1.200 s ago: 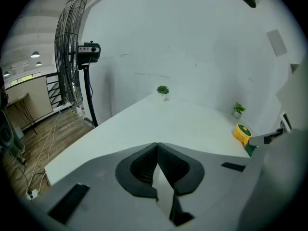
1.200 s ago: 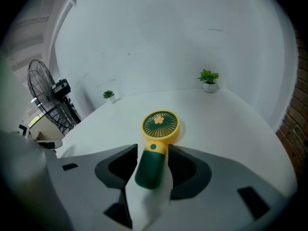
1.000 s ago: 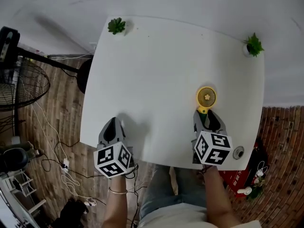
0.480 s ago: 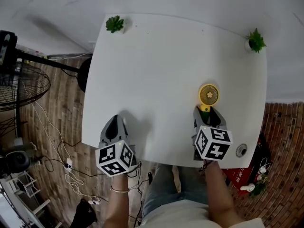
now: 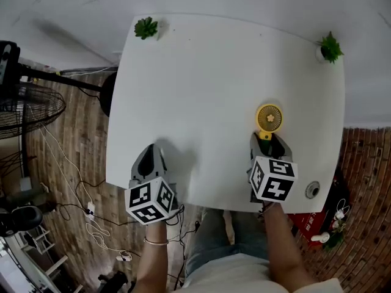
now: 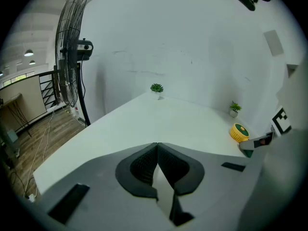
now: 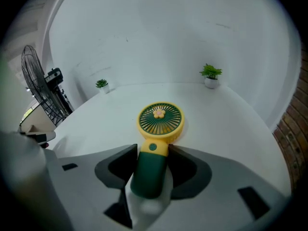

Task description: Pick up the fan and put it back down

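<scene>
Your right hand-held gripper (image 5: pixel 267 141) (image 7: pixel 153 151) has its jaws pressed against both sides of the dark green handle of the small yellow fan (image 5: pixel 269 118) (image 7: pixel 159 121). The fan sits near the right edge of the white worktop (image 5: pixel 208 90), its round head pointing away from you; whether it rests on the surface cannot be told. Your left hand-held gripper (image 5: pixel 150 151) (image 6: pixel 157 147) is closed and empty at the near left edge. A small potted plant (image 5: pixel 146 27) stands at each far corner.
</scene>
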